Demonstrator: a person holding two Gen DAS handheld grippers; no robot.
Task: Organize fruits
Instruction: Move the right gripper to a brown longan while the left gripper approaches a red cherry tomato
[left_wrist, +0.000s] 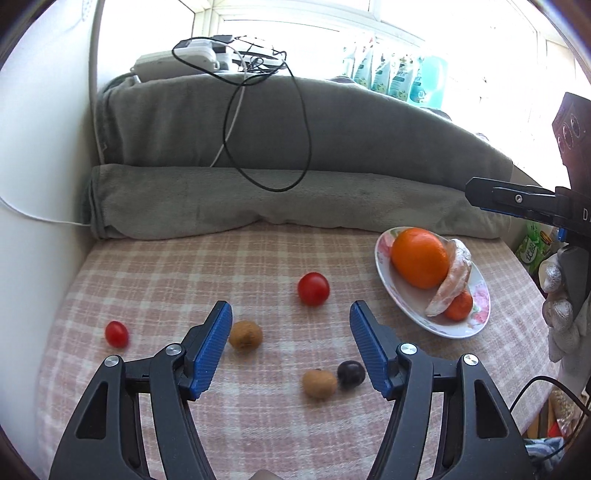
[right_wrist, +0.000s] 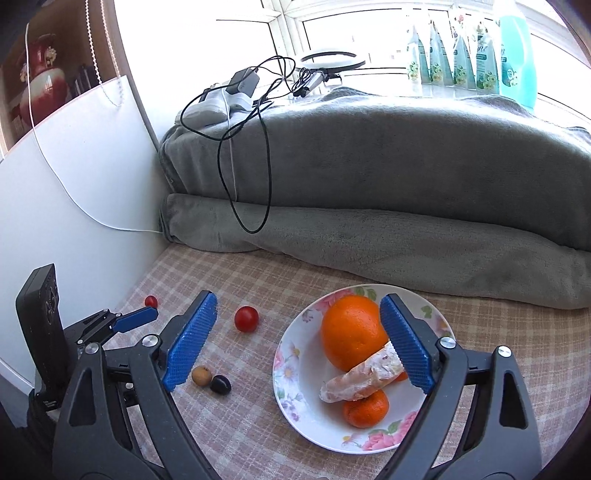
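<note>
**Both grippers wide and empty above the checked cloth**

The left gripper (left_wrist: 291, 334) hangs over the pink checked cloth (left_wrist: 184, 266) with its blue pads spread wide and nothing between them. Just beyond the tip of its left finger lies a brown fruit (left_wrist: 245, 334); farther out and to the left sits a small red tomato (left_wrist: 116, 333). Ahead of the gap between the fingers rests a larger red tomato (left_wrist: 313, 289). Nearer in, close beside the right finger, a second brown fruit (left_wrist: 320, 384) and a dark plum-like fruit (left_wrist: 351, 374) lie touching each other. Off to this gripper's right stands the flowered plate (left_wrist: 384, 254) with a big orange (left_wrist: 419, 256), a pale peeled piece (left_wrist: 452, 284) leaning across it and a small mandarin (left_wrist: 460, 306) — all inside the rim.

The right gripper (right_wrist: 298, 332) is likewise wide open and holds nothing. Its right finger hangs in front of the flowered plate (right_wrist: 295, 369), partly covering the big orange (right_wrist: 349, 332) and the upper end of the pale peeled piece (right_wrist: 354, 384); the small mandarin (right_wrist: 365, 408) lies at the near side of the plate. By its left finger rest the brown fruit (right_wrist: 201, 376) and dark fruit (right_wrist: 220, 385), side by side — the larger tomato (right_wrist: 246, 318) sits ahead between the fingers, apart from the plate. The left gripper (right_wrist: 135, 318) shows at far left, and the small tomato (right_wrist: 150, 301) lies just past its fingertip.

Behind everything a rolled grey blanket (right_wrist: 369, 236) borders the cloth, with a black cable (right_wrist: 266, 155) looped down over it.
</note>
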